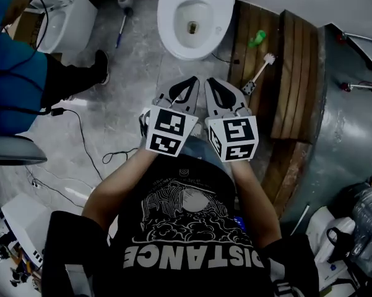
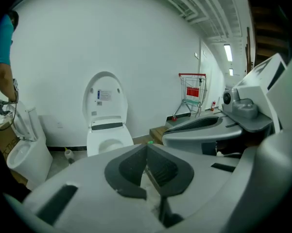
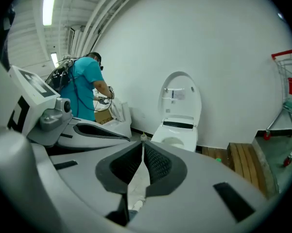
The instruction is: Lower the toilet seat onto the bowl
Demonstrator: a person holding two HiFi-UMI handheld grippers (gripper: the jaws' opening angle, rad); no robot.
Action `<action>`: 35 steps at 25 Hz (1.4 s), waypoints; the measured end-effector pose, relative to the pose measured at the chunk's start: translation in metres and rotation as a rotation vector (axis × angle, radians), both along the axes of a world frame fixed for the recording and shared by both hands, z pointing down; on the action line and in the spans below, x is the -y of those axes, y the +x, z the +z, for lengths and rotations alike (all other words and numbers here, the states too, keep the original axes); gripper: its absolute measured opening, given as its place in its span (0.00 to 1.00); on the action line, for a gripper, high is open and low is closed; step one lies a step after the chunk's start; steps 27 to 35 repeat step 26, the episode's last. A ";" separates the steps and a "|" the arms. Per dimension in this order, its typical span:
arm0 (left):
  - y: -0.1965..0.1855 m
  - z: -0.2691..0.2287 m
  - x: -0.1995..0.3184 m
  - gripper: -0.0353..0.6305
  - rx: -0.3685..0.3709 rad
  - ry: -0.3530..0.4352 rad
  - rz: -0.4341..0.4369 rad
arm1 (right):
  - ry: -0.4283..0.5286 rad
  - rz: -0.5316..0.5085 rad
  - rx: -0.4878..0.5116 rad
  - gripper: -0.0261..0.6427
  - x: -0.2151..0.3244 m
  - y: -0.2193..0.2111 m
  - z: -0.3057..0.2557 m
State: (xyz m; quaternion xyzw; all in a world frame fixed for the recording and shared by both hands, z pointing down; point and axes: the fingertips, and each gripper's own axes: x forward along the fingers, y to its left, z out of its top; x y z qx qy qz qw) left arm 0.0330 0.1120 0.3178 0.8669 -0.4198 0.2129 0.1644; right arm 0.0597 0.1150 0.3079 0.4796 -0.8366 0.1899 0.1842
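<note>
A white toilet [image 1: 190,18] stands at the far wall, its bowl [image 2: 108,143] uncovered. Its lid and seat [image 2: 105,100] stand upright against the wall, also in the right gripper view [image 3: 180,98]. My left gripper [image 1: 187,86] and right gripper [image 1: 215,88] are held side by side in the air, well short of the toilet and pointing toward it. Each is shut with nothing between its jaws, as the left gripper view [image 2: 146,152] and the right gripper view [image 3: 143,152] show. Neither touches the toilet.
A wooden platform [image 1: 292,73] lies right of the toilet with a toilet brush [image 1: 260,70] and a green item [image 1: 257,39] on it. A person in a teal shirt [image 1: 12,60] works at another white fixture [image 1: 65,14] on the left. Cables [image 1: 86,147] cross the floor. A red cart [image 2: 192,93] stands far right.
</note>
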 end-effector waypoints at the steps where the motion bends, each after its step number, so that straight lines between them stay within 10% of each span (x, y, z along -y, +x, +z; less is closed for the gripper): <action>1: 0.000 -0.007 -0.001 0.07 -0.013 0.008 -0.011 | 0.014 0.009 0.013 0.08 0.000 0.000 -0.008; 35: 0.025 -0.056 -0.020 0.07 -0.091 0.053 -0.058 | 0.084 0.013 0.061 0.07 -0.026 0.020 -0.055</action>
